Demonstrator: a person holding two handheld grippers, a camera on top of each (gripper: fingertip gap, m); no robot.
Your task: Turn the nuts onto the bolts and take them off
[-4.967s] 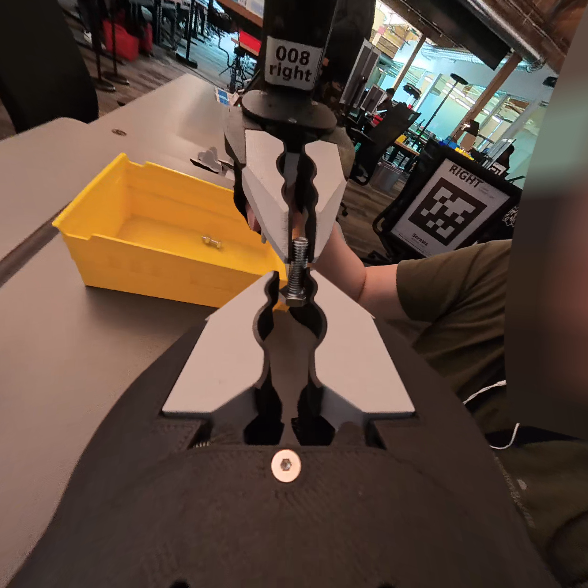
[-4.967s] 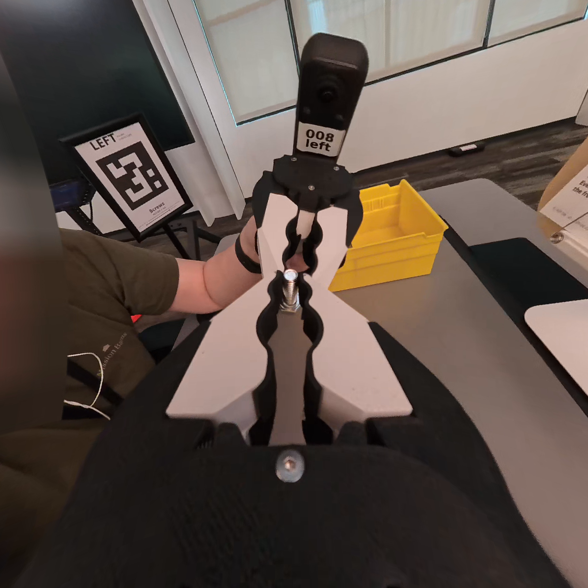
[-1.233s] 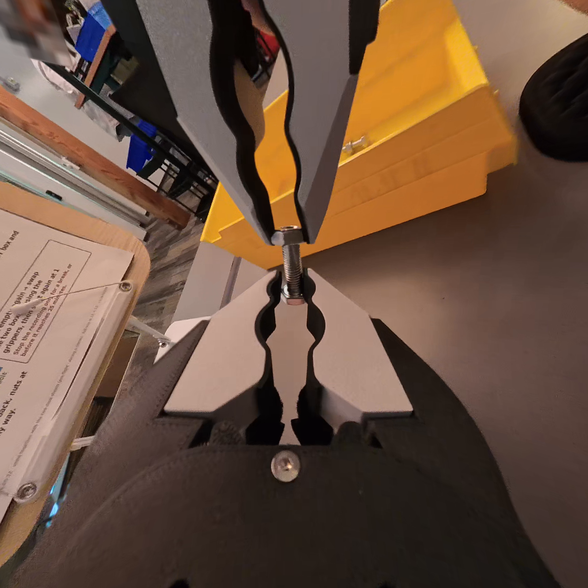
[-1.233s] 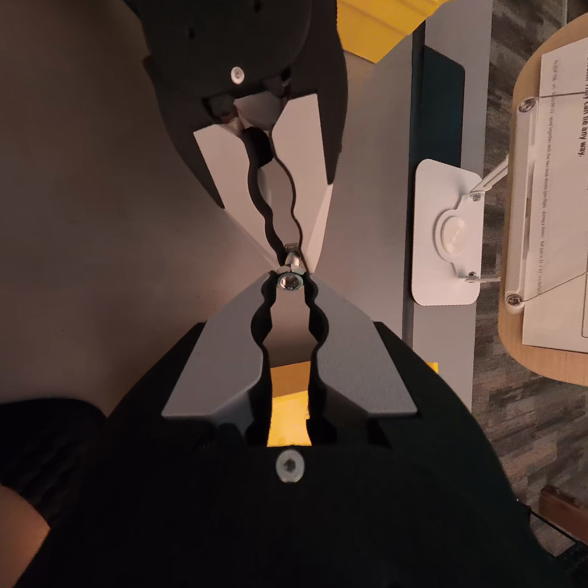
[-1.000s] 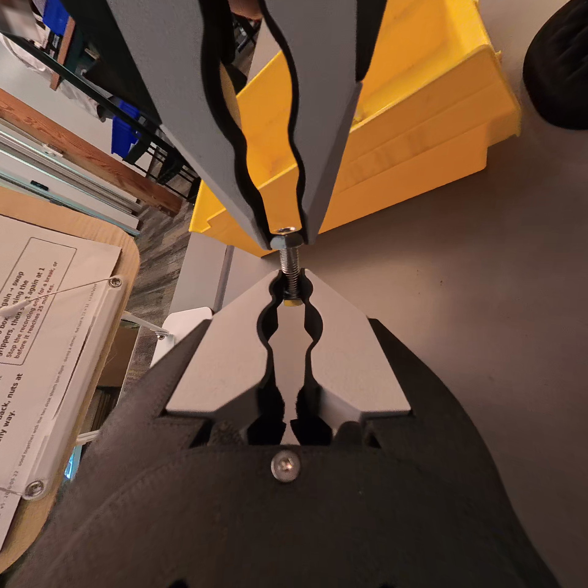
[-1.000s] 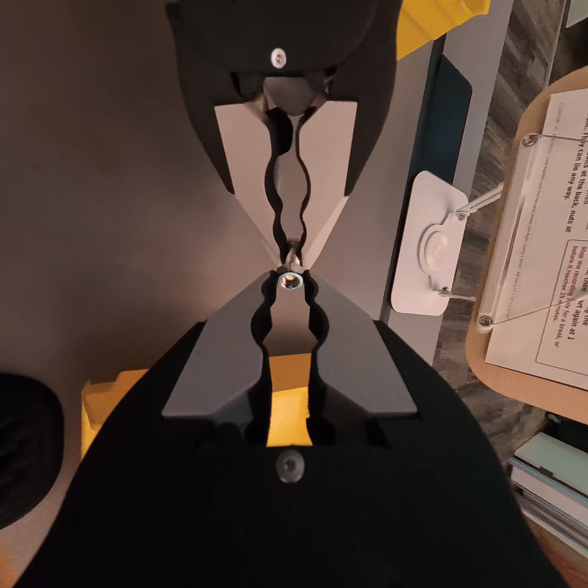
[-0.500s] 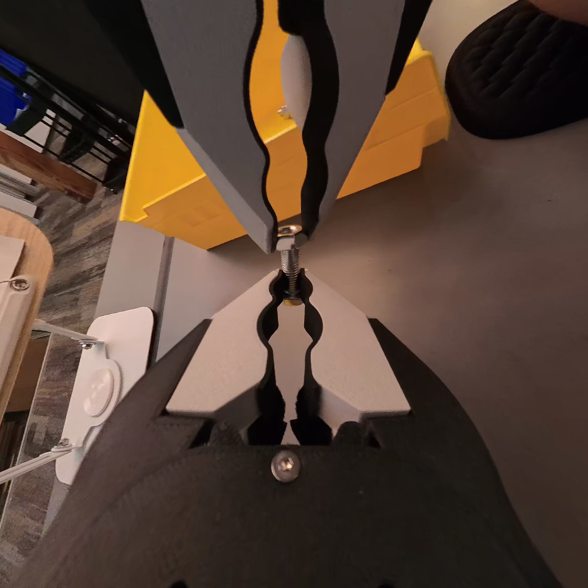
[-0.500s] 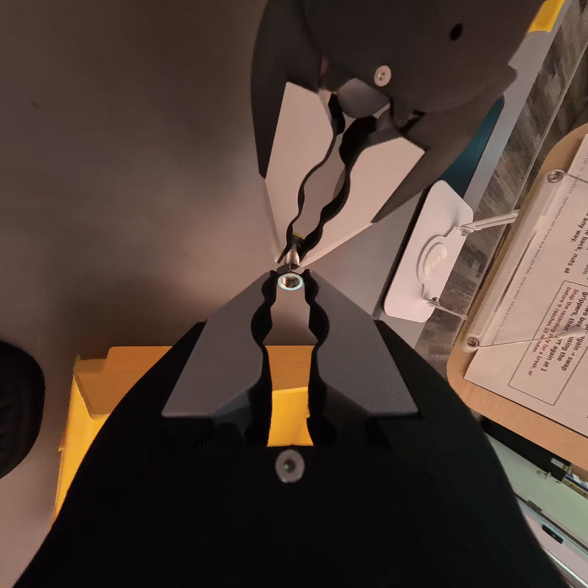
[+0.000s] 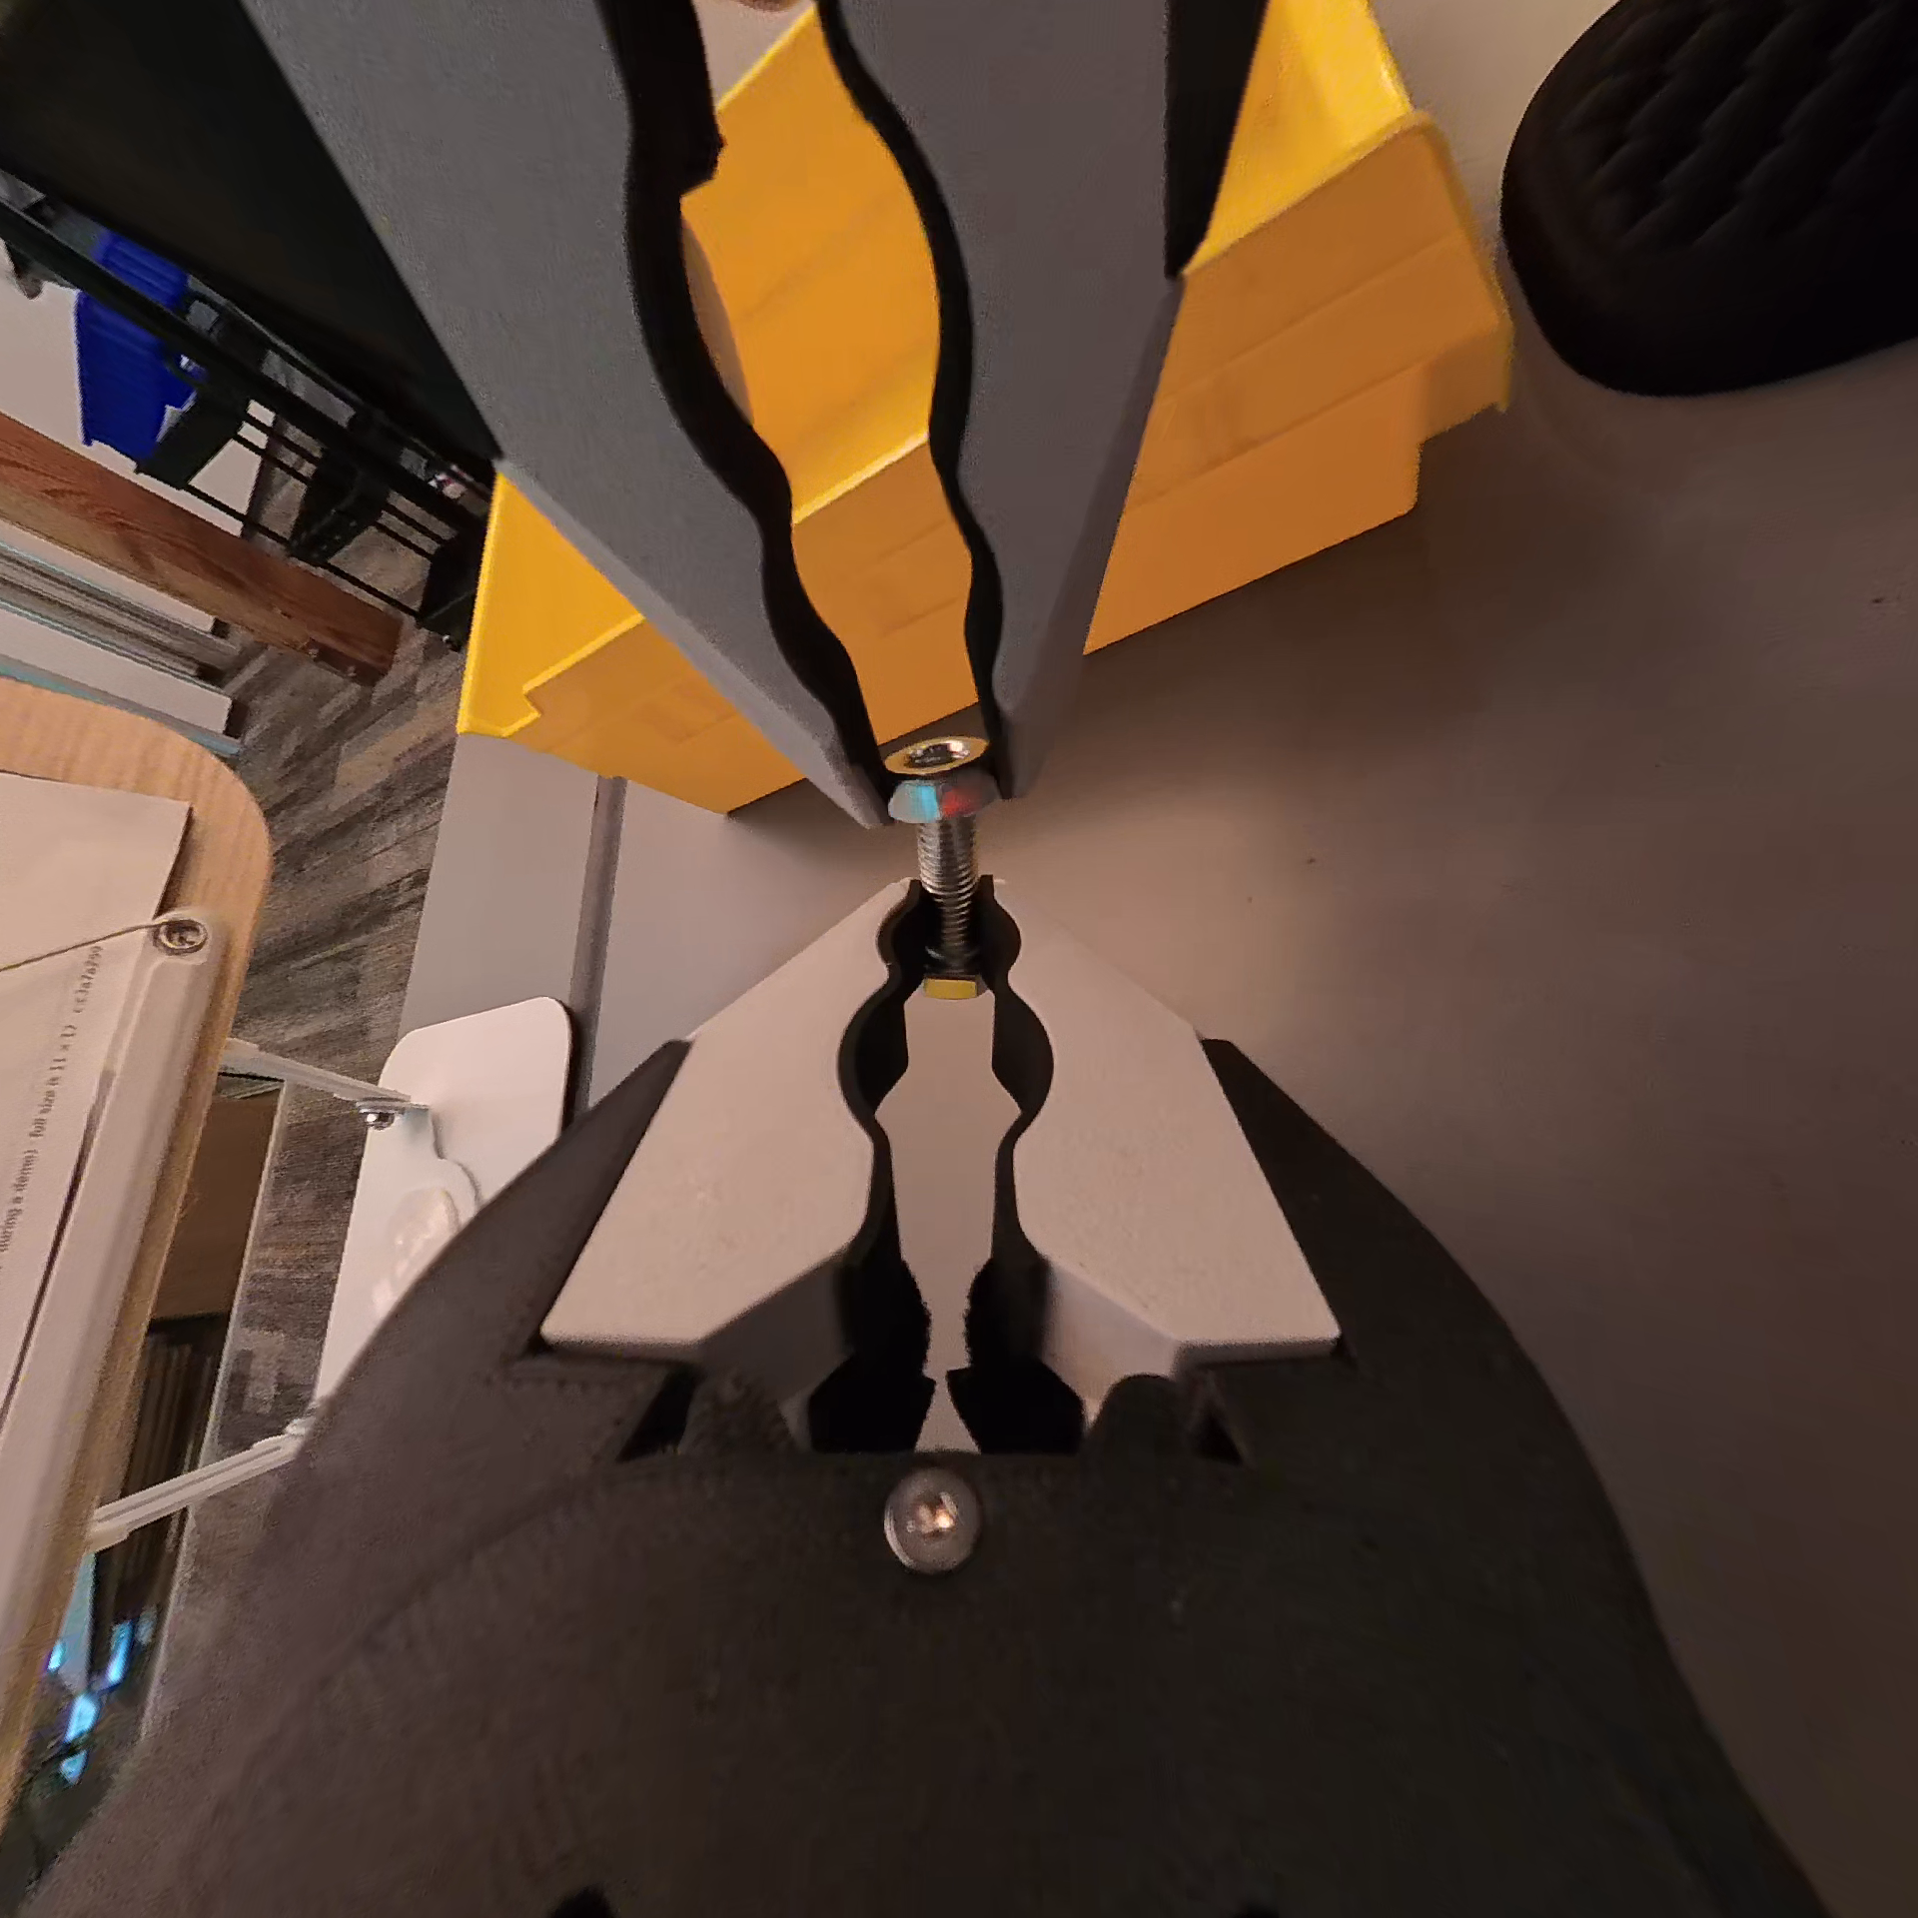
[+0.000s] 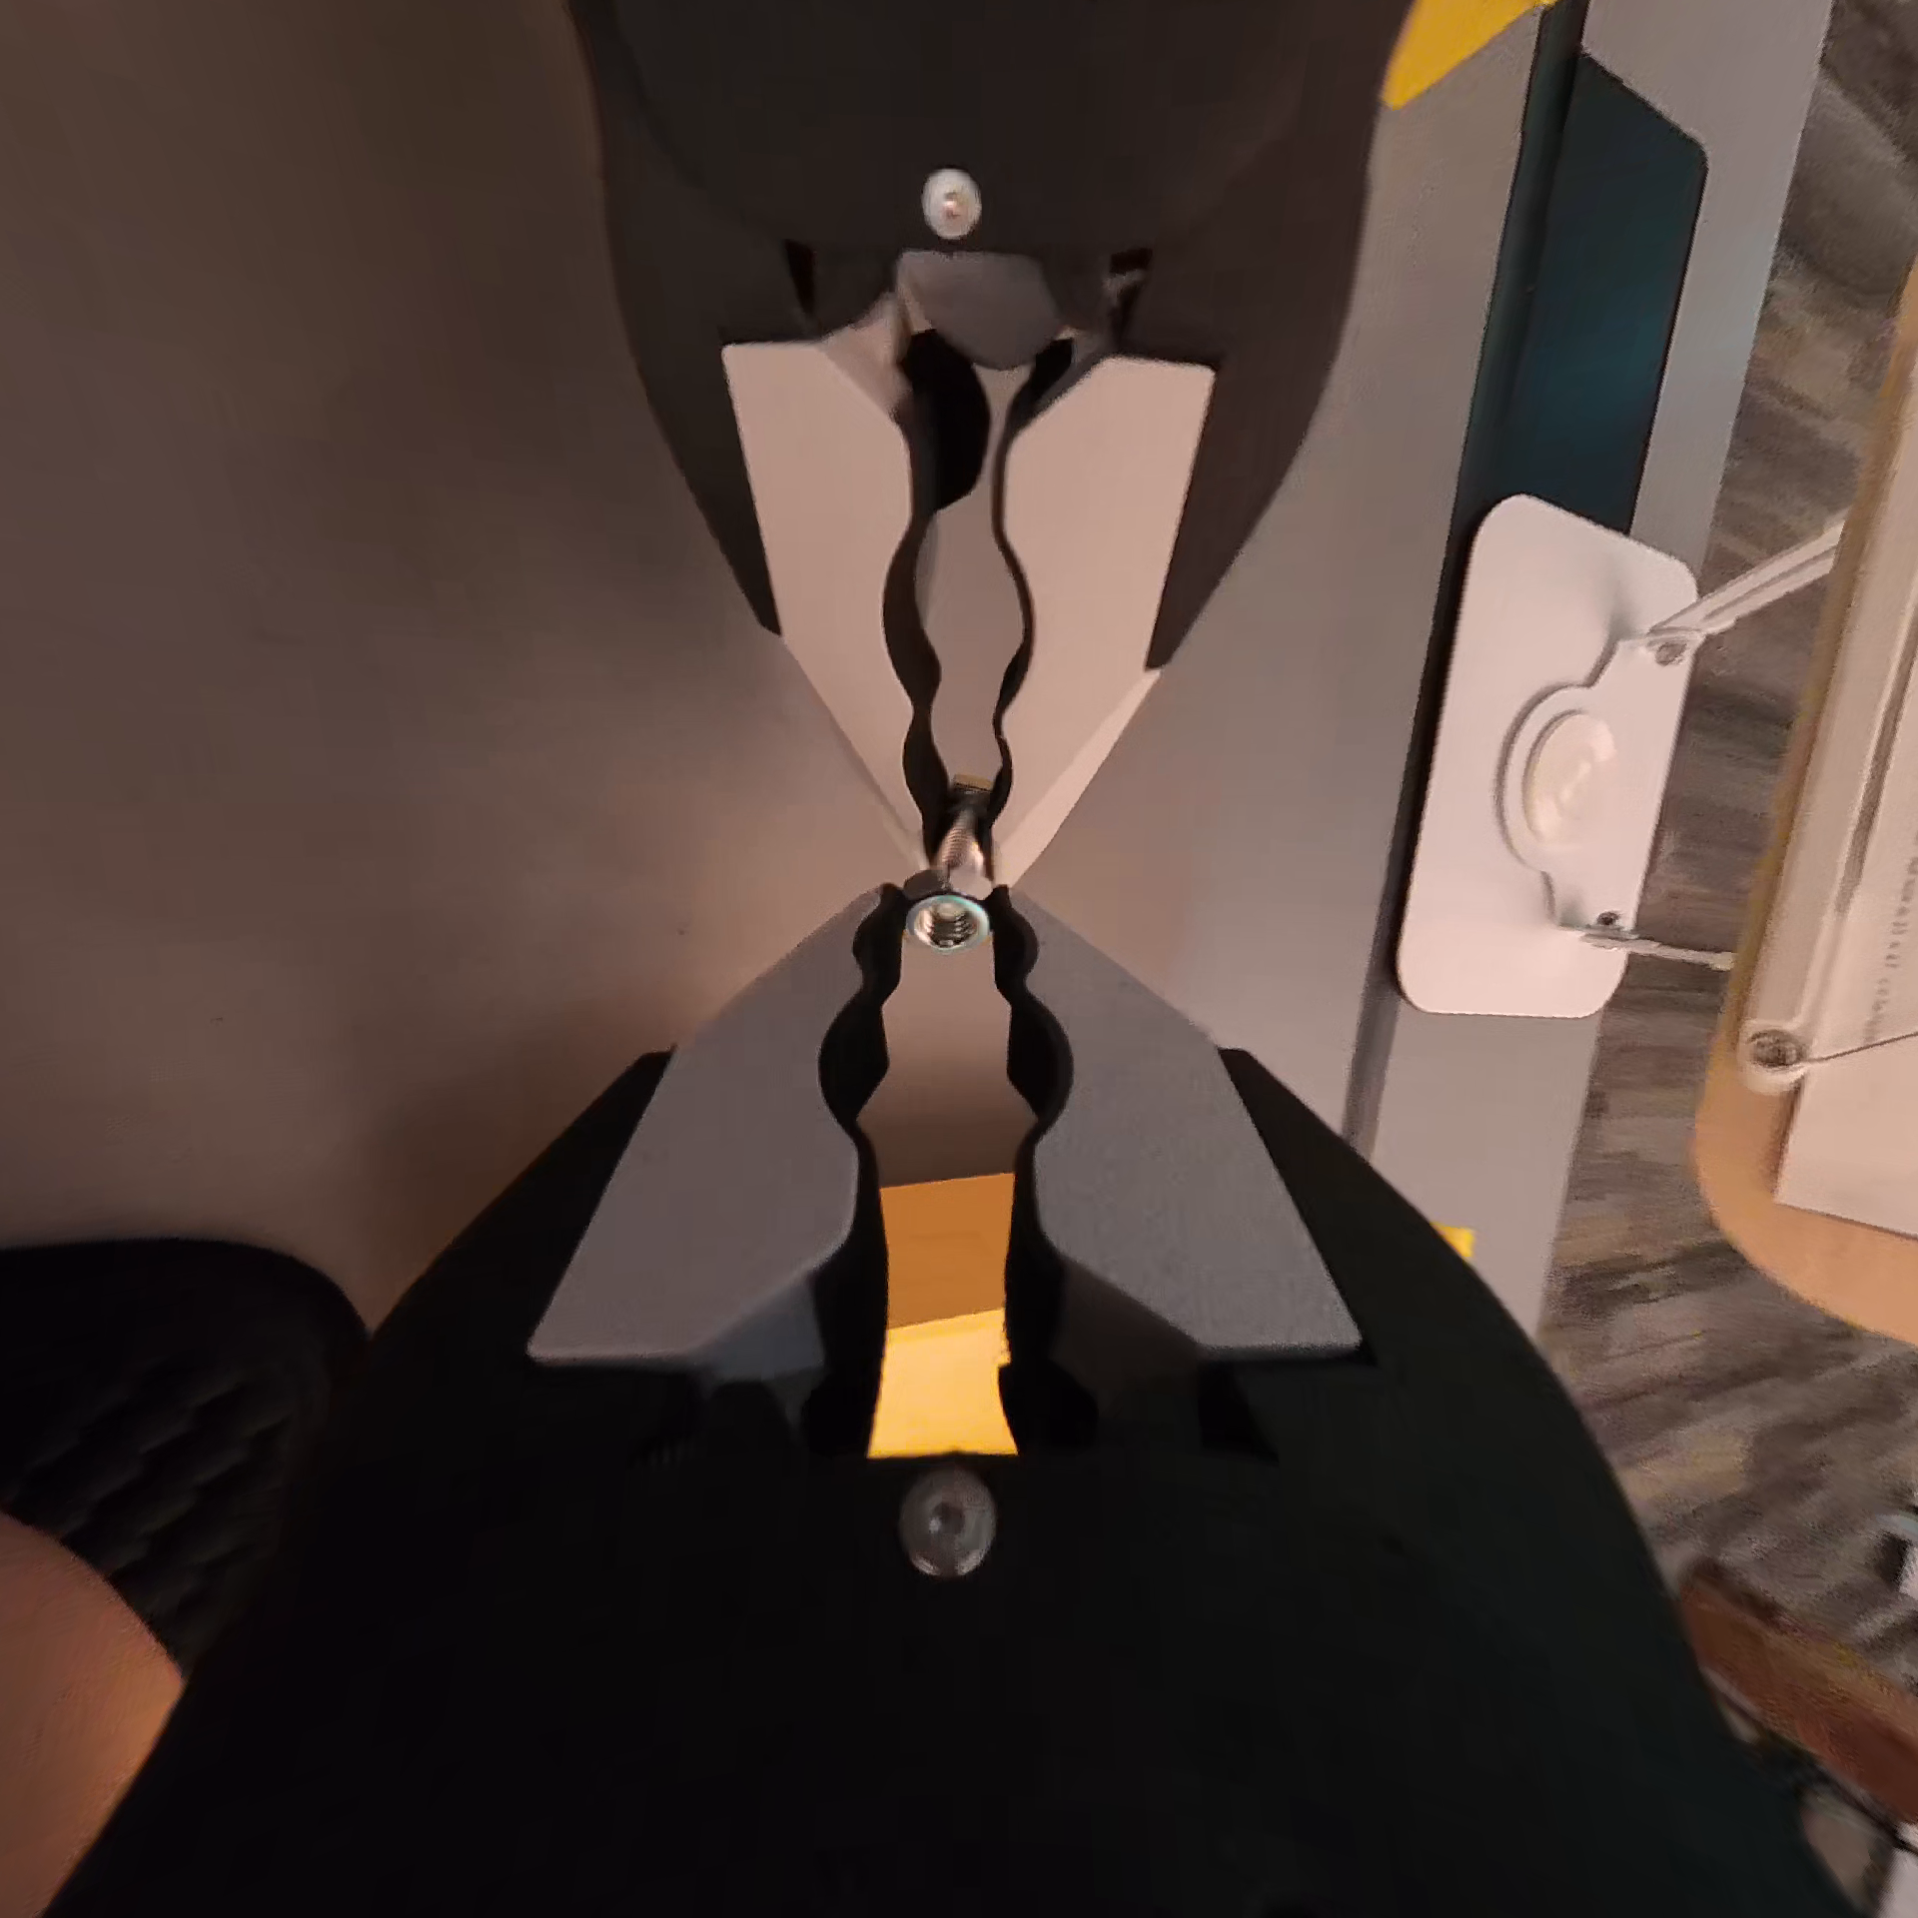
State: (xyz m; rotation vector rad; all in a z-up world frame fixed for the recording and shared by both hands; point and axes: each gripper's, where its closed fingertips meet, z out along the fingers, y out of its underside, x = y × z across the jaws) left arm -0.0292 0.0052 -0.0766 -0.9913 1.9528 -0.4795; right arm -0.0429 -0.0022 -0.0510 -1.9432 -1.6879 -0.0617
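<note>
My left gripper (image 9: 950, 905) is shut on a silver bolt (image 9: 947, 882), whose head (image 9: 950, 986) sits between the jaws just behind the tips. The threaded shaft points away toward the right gripper, which comes in from the top of the left wrist view. My right gripper (image 10: 944, 901) is shut on a silver hex nut (image 10: 942, 924), which also shows in the left wrist view (image 9: 939, 797). The nut sits on the free end of the bolt (image 10: 960, 825). The two grippers meet tip to tip above the grey table (image 9: 1557, 830).
A yellow bin (image 9: 1297, 394) stands on the table behind the right gripper. A black padded rest (image 9: 1713, 187) lies at the upper right. A white stand base (image 10: 1536, 768) and a wooden board with a paper sheet (image 9: 93, 986) sit beyond the table edge.
Five seconds ago the grippers met level in front of the person; now they point down over the table. In the last second both turned about the bolt's axis; the nut stays on the bolt's end.
</note>
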